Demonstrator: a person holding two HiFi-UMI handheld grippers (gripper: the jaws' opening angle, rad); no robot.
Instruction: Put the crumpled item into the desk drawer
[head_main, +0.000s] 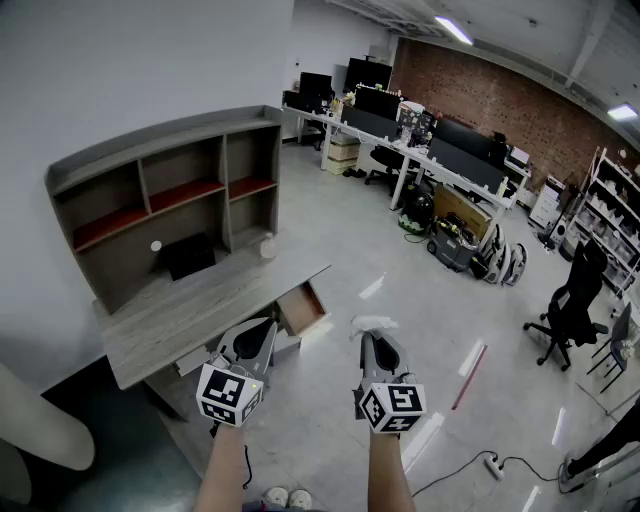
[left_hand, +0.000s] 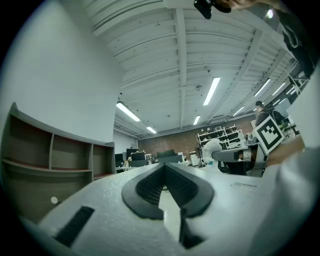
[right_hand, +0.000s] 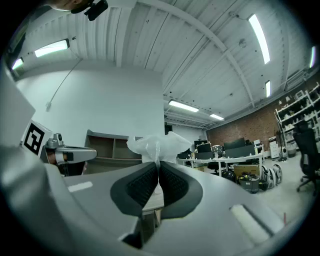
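A crumpled white plastic item (right_hand: 159, 144) sticks out from the tips of my right gripper (right_hand: 157, 165), whose jaws are shut on it. In the head view that right gripper (head_main: 373, 337) hangs in the air over the floor with the crumpled item (head_main: 374, 324) at its tip, right of the open desk drawer (head_main: 304, 306). My left gripper (head_main: 262, 330) hovers beside the desk's front edge, just left of the drawer. Its jaws (left_hand: 164, 170) meet at the tips with nothing between them.
A grey desk (head_main: 180, 315) with a shelf hutch (head_main: 170, 190) stands against the white wall. Farther back are office desks with monitors (head_main: 420, 130), a black chair (head_main: 572, 305), shelving at right, and a power strip with cable (head_main: 495, 465) on the floor.
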